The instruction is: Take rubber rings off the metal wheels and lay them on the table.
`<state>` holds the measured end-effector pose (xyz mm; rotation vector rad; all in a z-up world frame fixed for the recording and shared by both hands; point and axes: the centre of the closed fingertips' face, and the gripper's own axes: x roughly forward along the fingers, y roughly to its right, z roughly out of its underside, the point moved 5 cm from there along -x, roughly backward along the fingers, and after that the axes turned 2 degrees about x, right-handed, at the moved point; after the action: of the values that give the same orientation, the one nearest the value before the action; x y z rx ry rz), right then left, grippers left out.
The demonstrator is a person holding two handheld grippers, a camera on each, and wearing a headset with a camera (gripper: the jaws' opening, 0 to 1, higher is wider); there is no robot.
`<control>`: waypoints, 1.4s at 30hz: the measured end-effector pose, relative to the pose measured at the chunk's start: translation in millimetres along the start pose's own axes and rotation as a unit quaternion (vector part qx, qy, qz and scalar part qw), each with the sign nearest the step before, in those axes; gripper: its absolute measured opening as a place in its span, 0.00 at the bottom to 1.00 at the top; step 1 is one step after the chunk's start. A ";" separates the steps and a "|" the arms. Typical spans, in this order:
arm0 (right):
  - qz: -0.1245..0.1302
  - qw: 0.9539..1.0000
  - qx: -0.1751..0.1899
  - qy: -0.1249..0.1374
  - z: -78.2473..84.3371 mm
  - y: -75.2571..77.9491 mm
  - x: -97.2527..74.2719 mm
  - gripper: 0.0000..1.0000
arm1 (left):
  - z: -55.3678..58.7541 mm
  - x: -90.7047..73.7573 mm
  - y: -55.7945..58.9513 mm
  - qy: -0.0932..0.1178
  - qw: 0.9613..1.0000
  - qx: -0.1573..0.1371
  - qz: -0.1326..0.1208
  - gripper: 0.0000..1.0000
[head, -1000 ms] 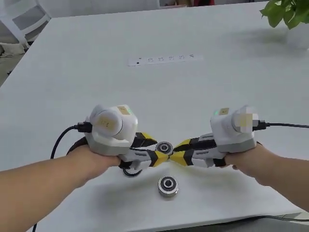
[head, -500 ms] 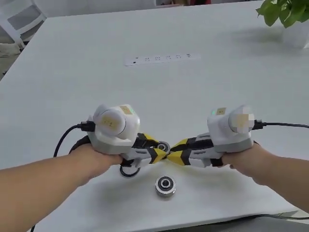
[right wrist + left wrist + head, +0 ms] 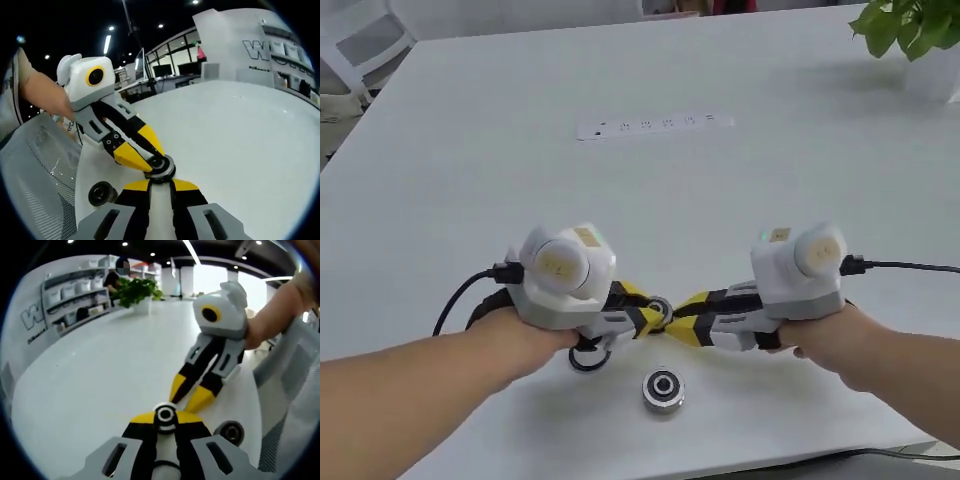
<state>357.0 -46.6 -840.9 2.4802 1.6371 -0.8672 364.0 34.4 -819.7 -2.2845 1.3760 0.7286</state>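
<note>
A small metal wheel (image 3: 660,310) with a dark rubber ring on it hangs just above the white table (image 3: 650,200), between two grippers that meet tip to tip. My left gripper (image 3: 165,419) is shut on this wheel (image 3: 165,414). From the other side my right gripper (image 3: 156,185) pinches the rubber rim of the wheel (image 3: 160,167). A second wheel (image 3: 663,388) lies flat on the table just in front. A loose black rubber ring (image 3: 587,356) lies under the left gripper (image 3: 650,318).
A white power strip (image 3: 653,126) lies in the middle of the table. A potted plant (image 3: 910,25) stands at the far right corner. Black cables (image 3: 460,295) trail from both grippers. The near table edge runs just past the second wheel.
Both grippers stay locked on the wheel between them. Only the head camera has shifted slightly.
</note>
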 end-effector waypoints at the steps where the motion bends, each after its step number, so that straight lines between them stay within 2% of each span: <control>1: 0.000 1.000 0.000 0.000 0.0 -0.1 0.0 0.13 | -0.2 -0.4 0.2 0.001 1.000 -0.002 -0.001 0.13; 9: 0.002 1.000 0.001 0.001 0.9 0.1 -0.6 0.11 | -0.4 -1.0 1.0 0.002 1.000 -0.007 -0.006 0.13; 11: 0.002 1.000 0.005 0.002 1.6 0.6 -1.4 0.08 | -0.3 -1.4 1.3 0.002 1.000 -0.008 -0.007 0.13; 13: 0.005 1.000 0.007 0.000 2.4 1.9 -2.2 0.01 | -0.4 -1.3 1.2 0.003 1.000 -0.009 -0.007 0.13; 16: 0.003 1.000 0.007 0.001 1.9 1.3 -1.5 0.01 | -0.2 -1.4 2.0 0.002 1.000 -0.010 -0.009 0.13; 23: 0.002 0.997 0.081 0.008 2.8 4.7 -1.6 0.00 | -0.2 -1.9 1.7 0.002 1.000 -0.010 -0.012 0.13; 27: 0.006 0.995 0.095 0.010 3.0 4.5 -1.8 0.00 | -0.3 -1.8 2.0 0.000 1.000 -0.004 -0.014 0.13; 28: 0.007 0.995 0.104 0.012 3.2 4.7 -2.0 0.00 | -0.2 -1.6 1.9 -0.001 1.000 -0.001 -0.015 0.13; 31: 0.008 0.988 0.152 0.025 4.4 7.6 -3.1 0.00 | 0.0 -1.4 2.0 -0.001 1.000 0.003 -0.016 0.13; 33: 0.009 0.985 0.168 0.033 4.3 9.6 -5.2 0.00 | 0.0 -1.2 2.2 -0.001 1.000 0.005 -0.016 0.13; 37: 0.009 0.983 0.178 0.036 3.4 8.9 -6.2 0.00 | -0.3 -1.4 2.8 -0.001 1.000 0.007 -0.016 0.13; 42: 0.004 0.976 0.209 0.055 1.1 10.1 -9.1 0.00 | -0.1 -1.3 2.9 -0.001 1.000 0.006 -0.018 0.13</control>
<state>362.6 -59.0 -840.2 2.8485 1.6157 -1.2049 360.9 33.9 -819.0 -2.2921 1.3313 0.7088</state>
